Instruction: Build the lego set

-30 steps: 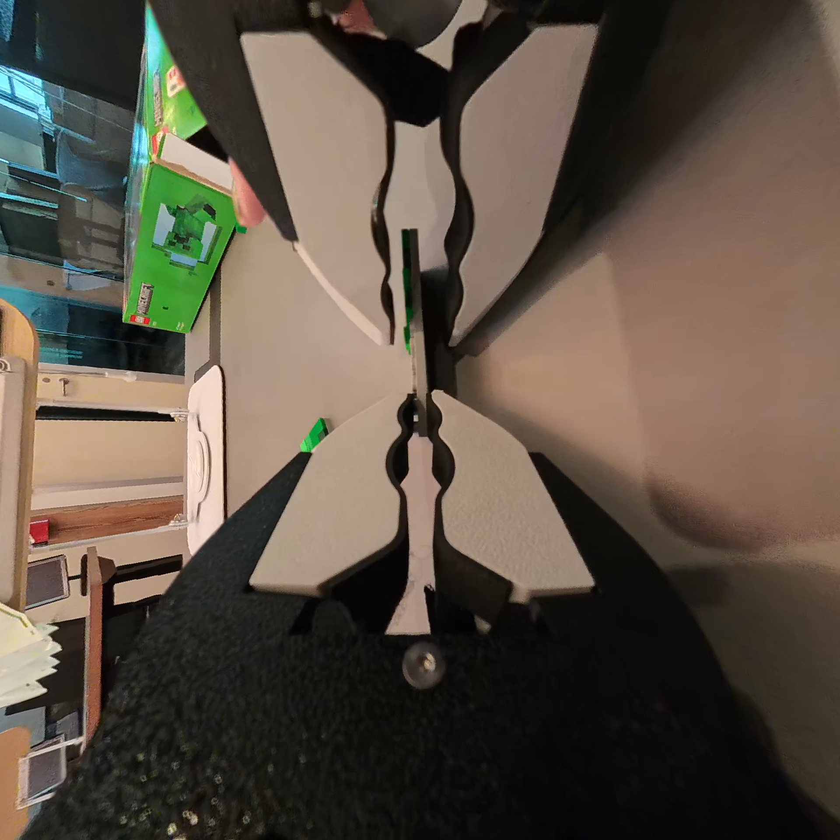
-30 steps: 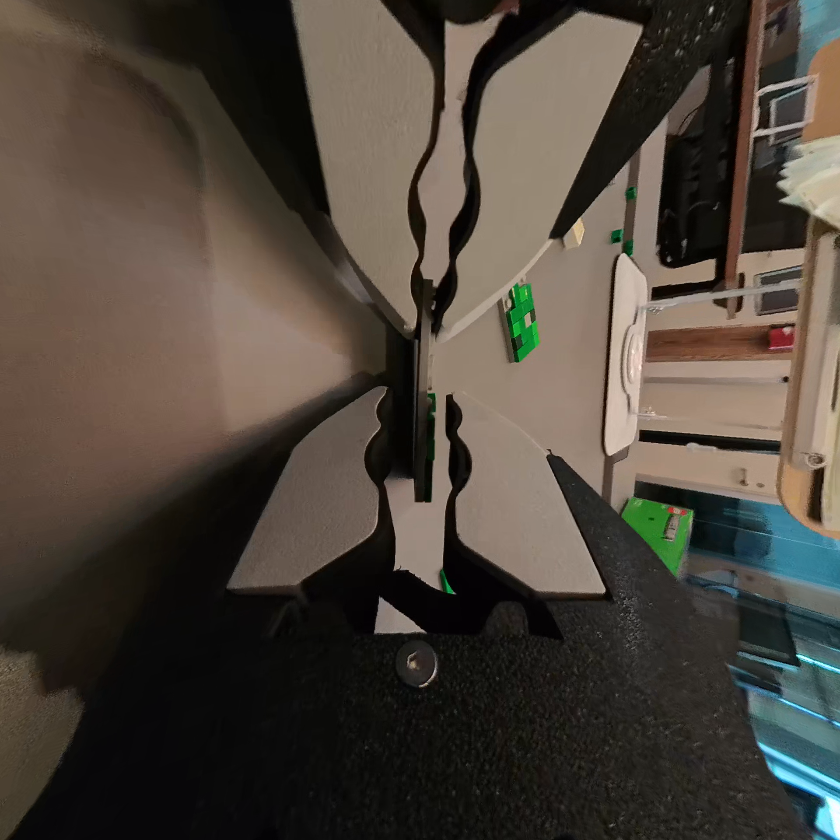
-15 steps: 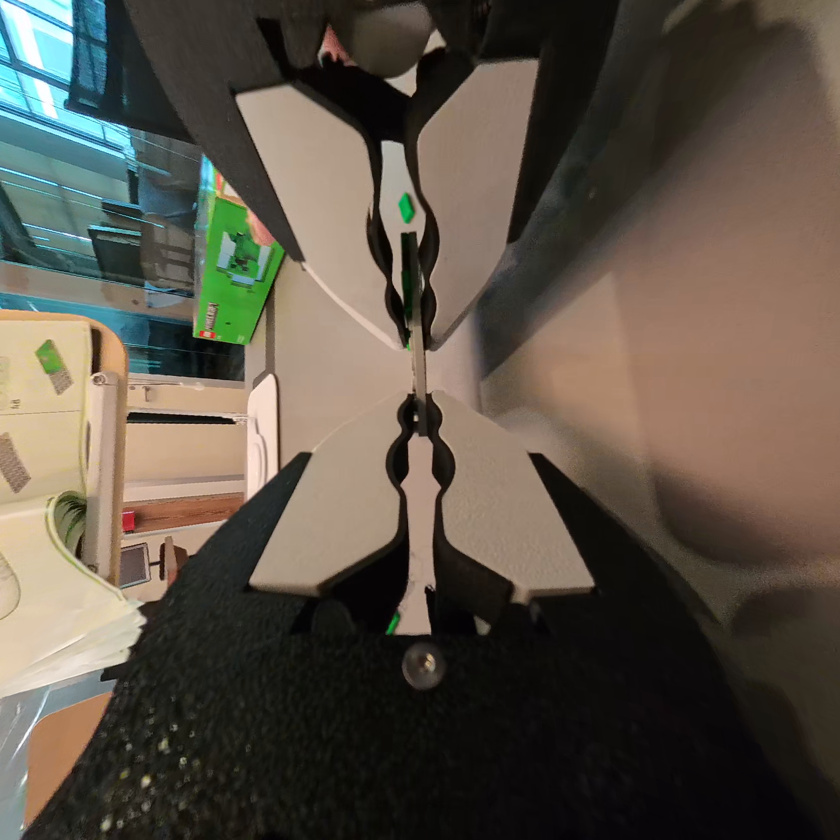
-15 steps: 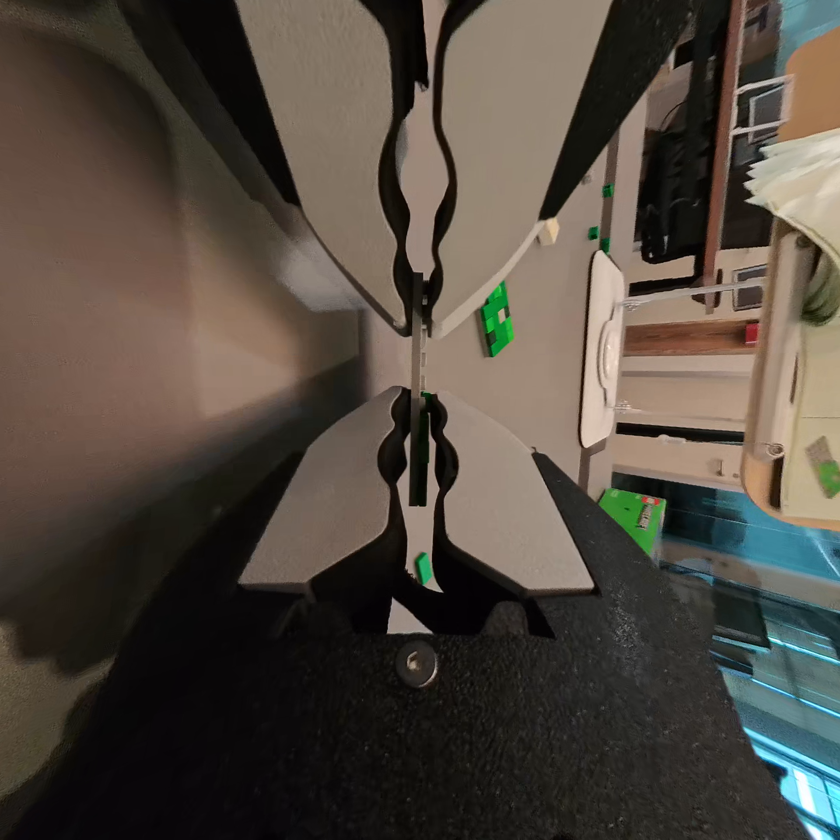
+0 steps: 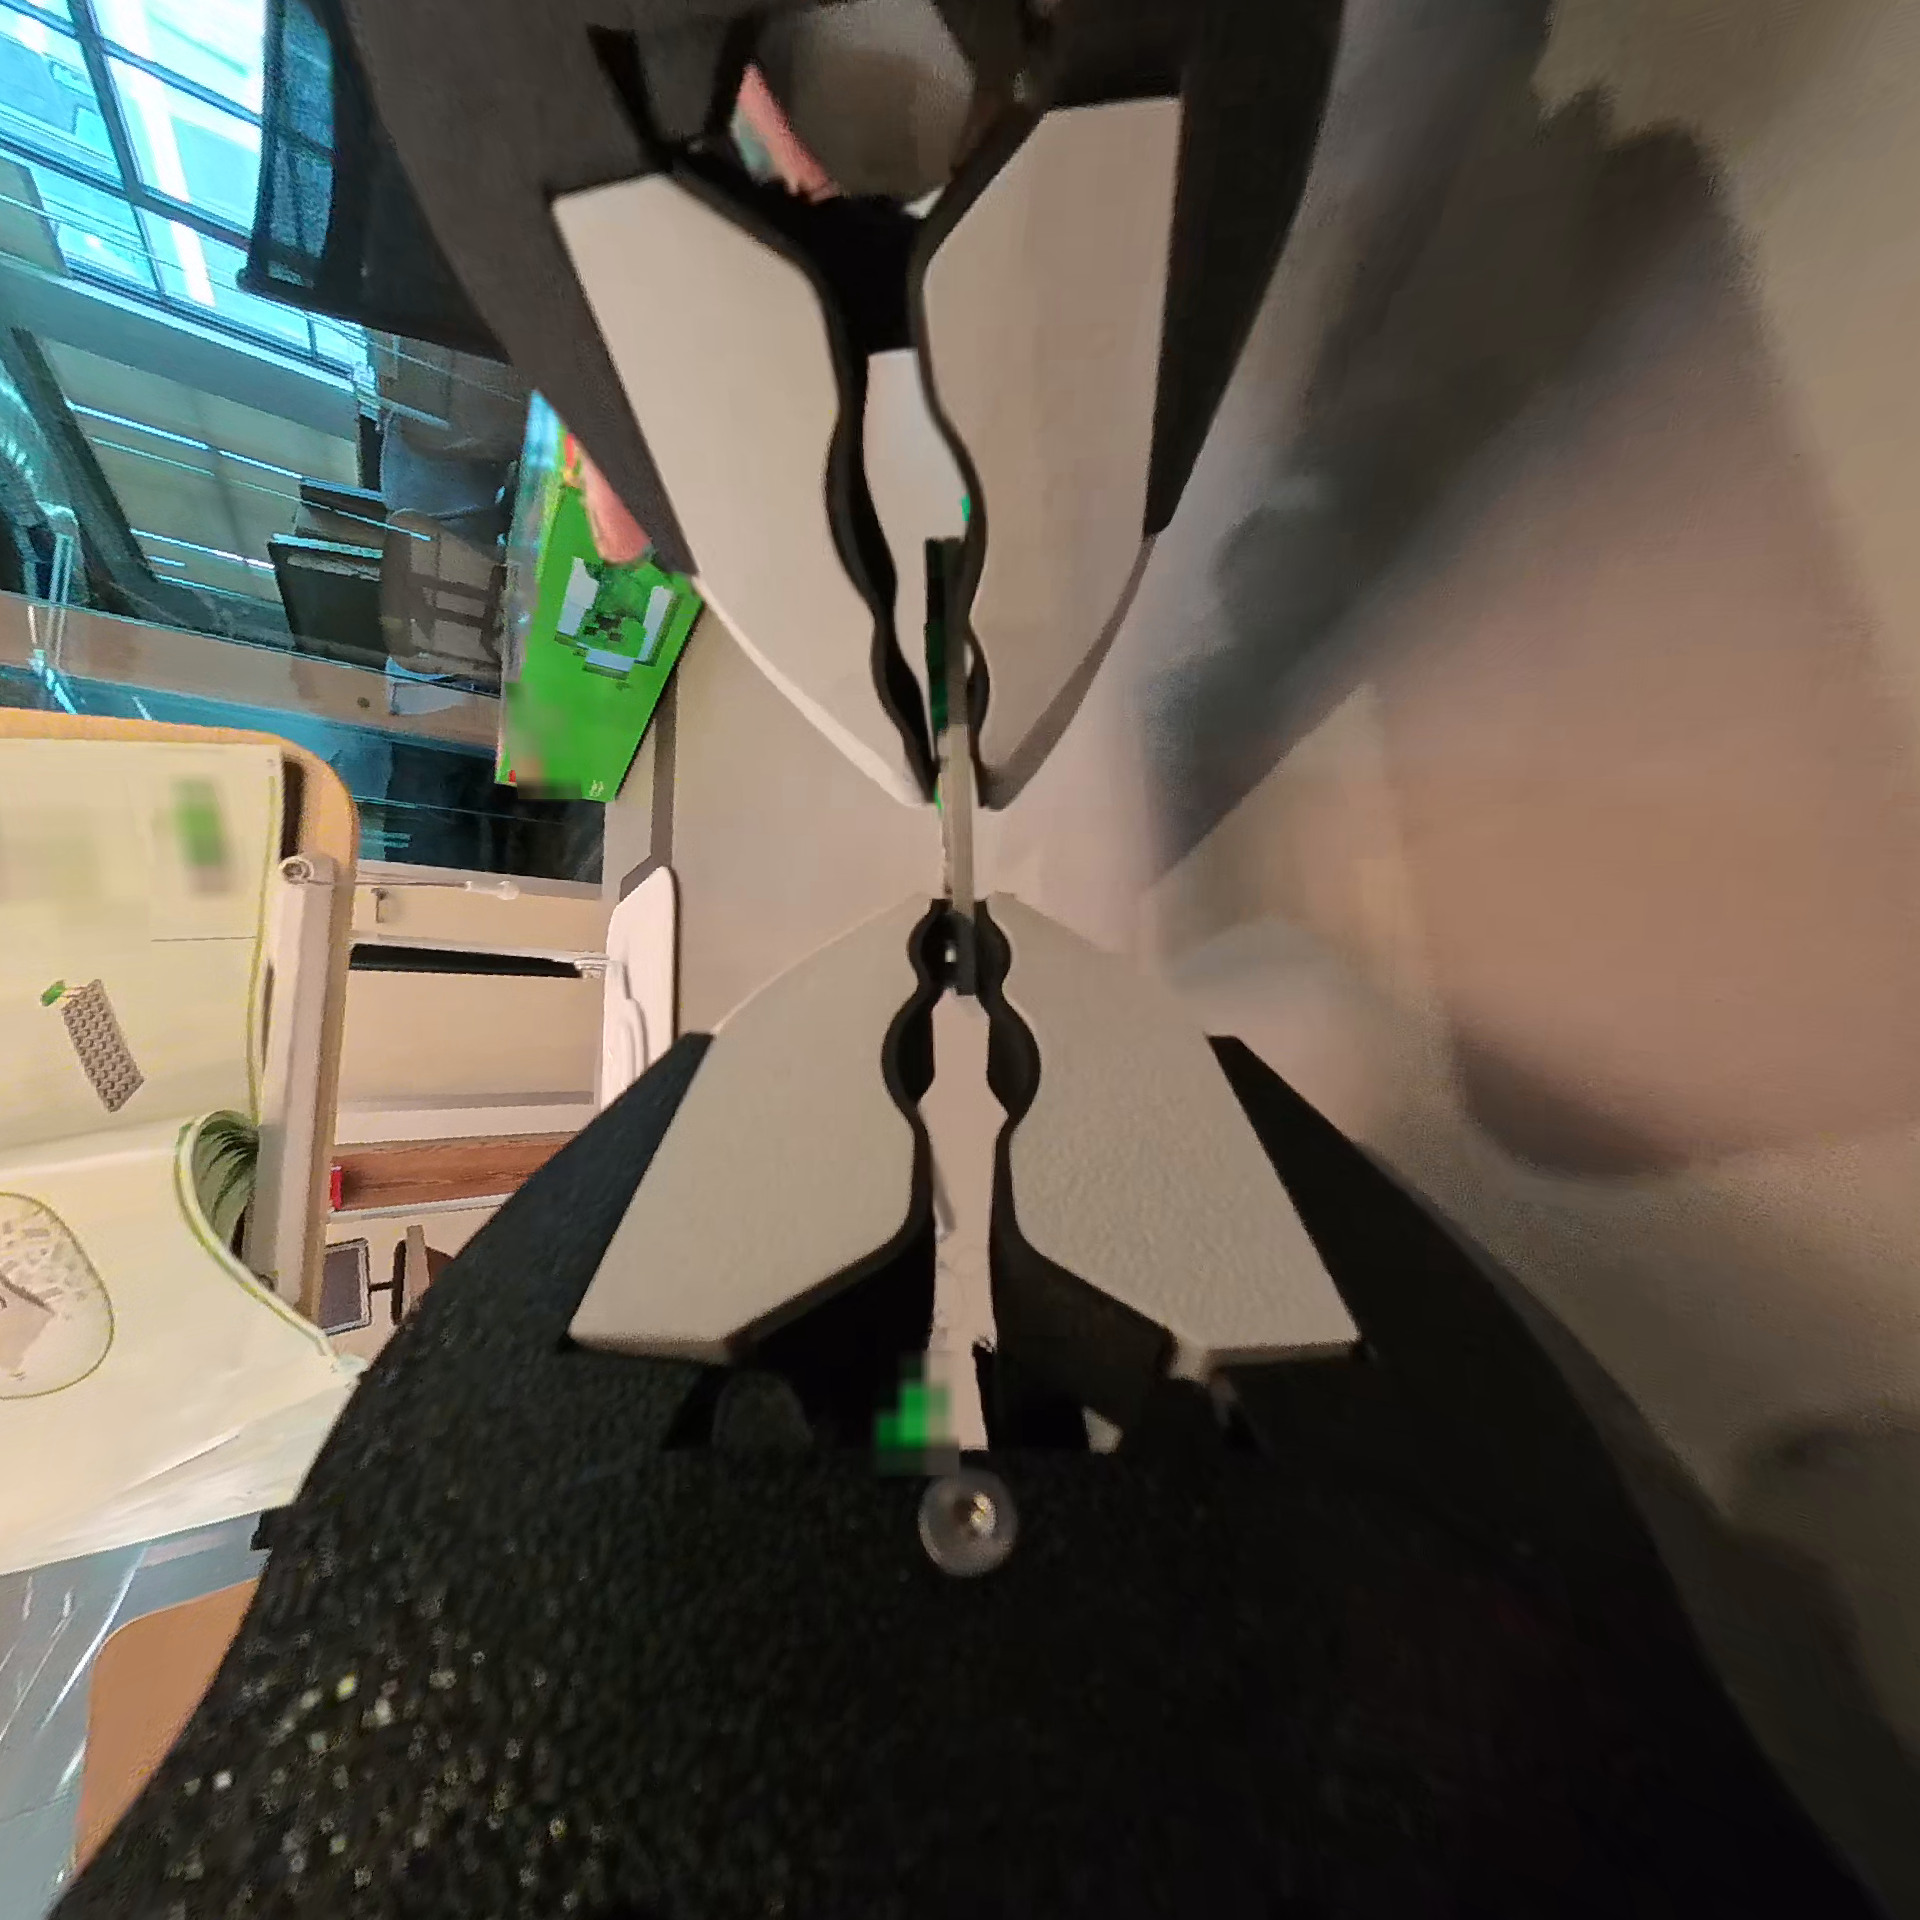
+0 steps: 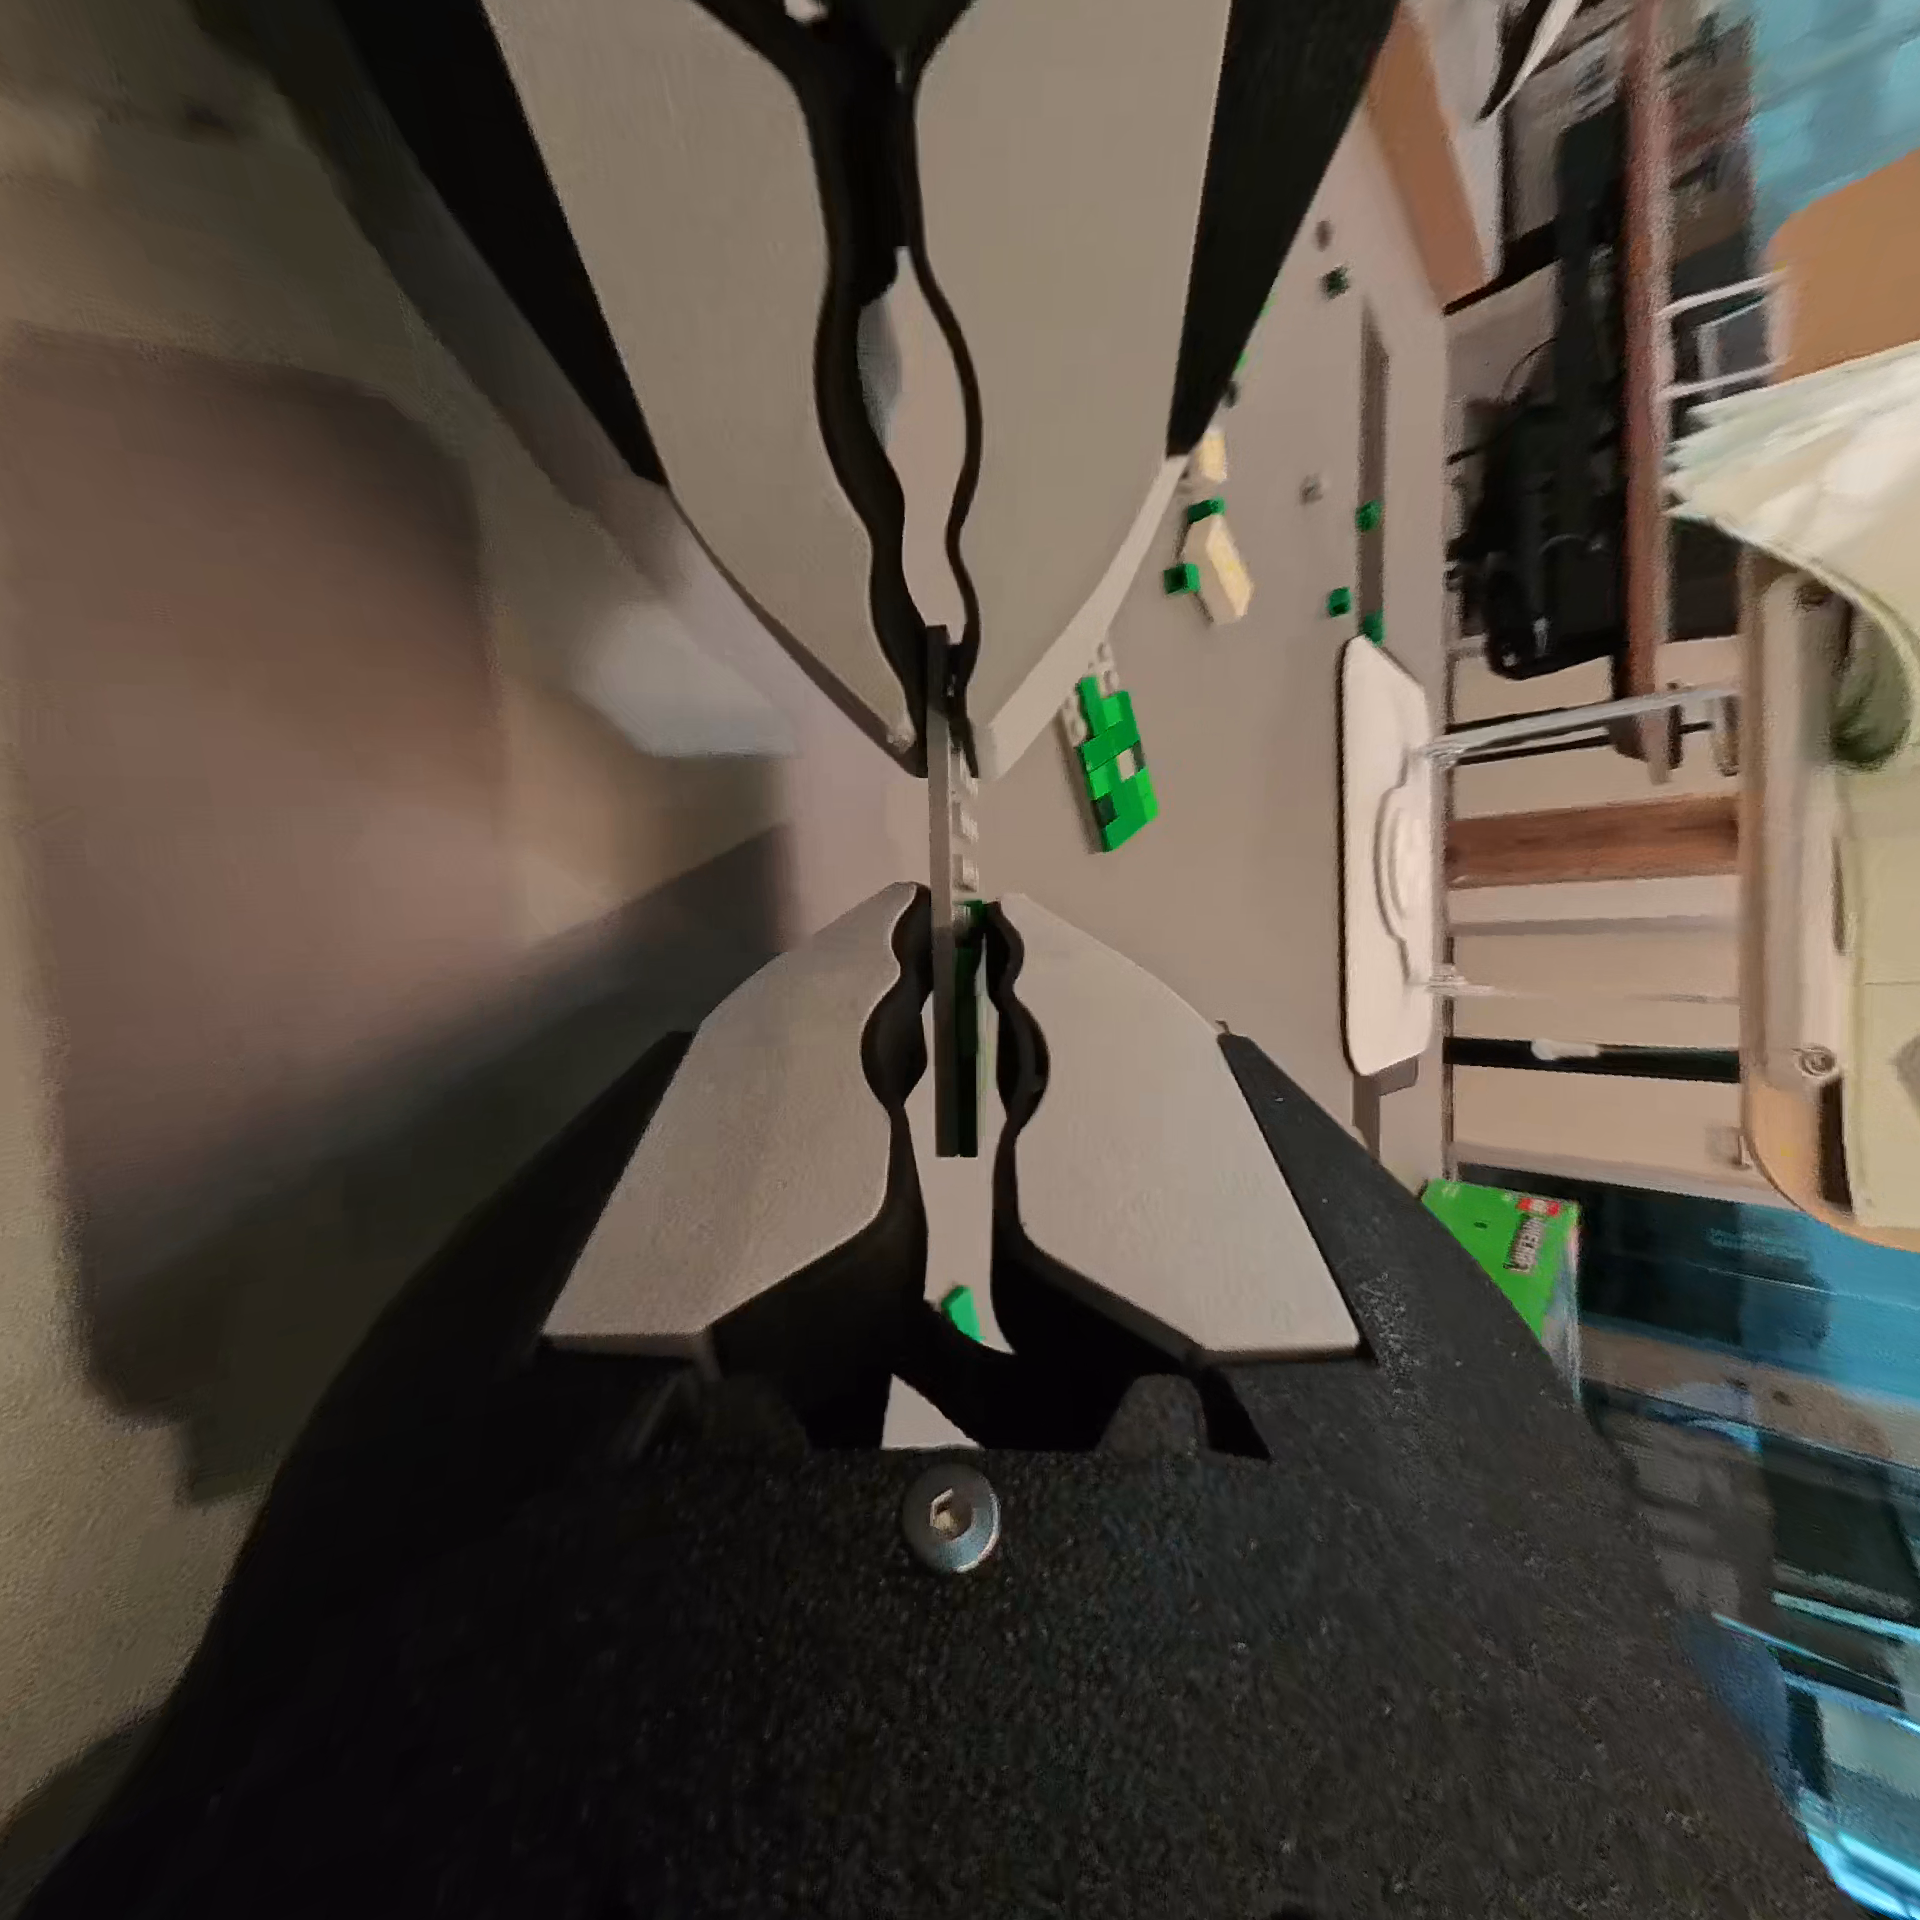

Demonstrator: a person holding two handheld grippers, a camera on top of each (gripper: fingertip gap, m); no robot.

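A thin grey lego plate (image 5: 958, 831), seen edge-on with green tiles on one face, is held in the air between both grippers. My left gripper (image 5: 958, 920) is shut on one end of it. My right gripper (image 6: 951, 904) is shut on the other end, where the green tiles (image 6: 968, 1039) sit between its fingers. The plate's bare grey middle (image 6: 951, 831) spans the gap between the tips. The two grippers face each other tip to tip: the right one fills the top of the left wrist view (image 5: 951, 795), the left one the top of the right wrist view (image 6: 945, 764).
On the grey table lie a flat green lego assembly (image 6: 1112, 769), a tan brick (image 6: 1226, 571) and small green pieces (image 6: 1179, 579). A white tray (image 6: 1382, 862) sits at the table edge, a green lego box (image 5: 592, 644) beyond. An open instruction booklet (image 5: 104, 1039) is at the left.
The right gripper's fingers, apart around the plate a second ago, have shut on it. Both grippers have swung together with the plate, bringing the booklet and more loose pieces into view.
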